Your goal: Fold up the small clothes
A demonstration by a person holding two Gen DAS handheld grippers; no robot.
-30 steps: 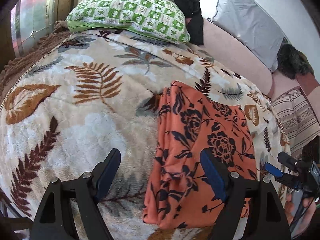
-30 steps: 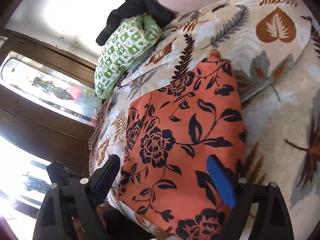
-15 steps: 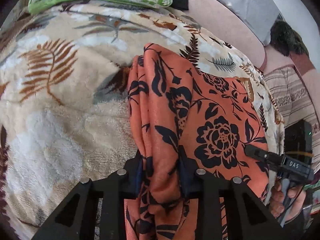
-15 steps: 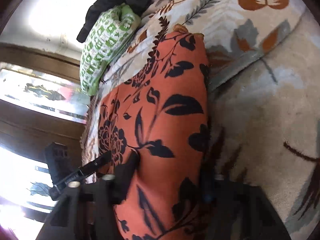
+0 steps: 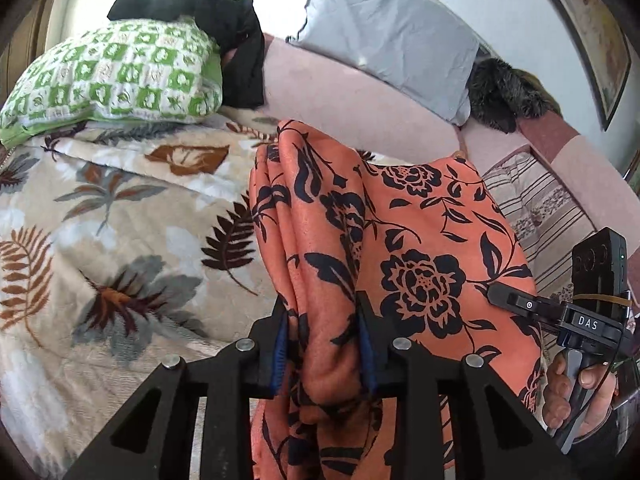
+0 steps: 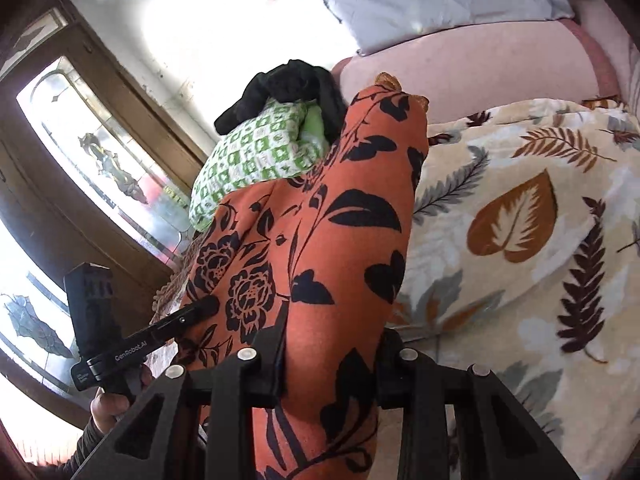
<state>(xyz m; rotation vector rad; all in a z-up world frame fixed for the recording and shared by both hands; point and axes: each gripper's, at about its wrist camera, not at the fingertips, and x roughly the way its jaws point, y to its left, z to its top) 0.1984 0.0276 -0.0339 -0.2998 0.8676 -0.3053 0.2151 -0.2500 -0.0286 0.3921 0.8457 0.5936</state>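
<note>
An orange cloth with a black flower print [image 5: 404, 248] is lifted off the leaf-print blanket [image 5: 112, 216]. My left gripper [image 5: 325, 344] is shut on its bunched near left edge. My right gripper [image 6: 332, 356] is shut on its near right edge, where the cloth [image 6: 320, 216] stretches away from me. The cloth hangs between the two grippers, its far end raised towards the pillows. The right gripper also shows in the left wrist view [image 5: 496, 294], and the left gripper shows in the right wrist view [image 6: 208, 303].
A green checked pillow [image 5: 116, 80] with a black garment [image 5: 224, 40] on it lies at the bed's head. A grey pillow [image 5: 392, 36] leans on the pink headboard [image 5: 352, 104]. A striped cushion [image 5: 548, 208] lies at the right. A wooden glass-panelled door [image 6: 80, 160] stands beside the bed.
Both grippers closed on the cloth's near edge and have lifted it off the blanket. The cloth was lying flat one second ago and now hangs raised between them.
</note>
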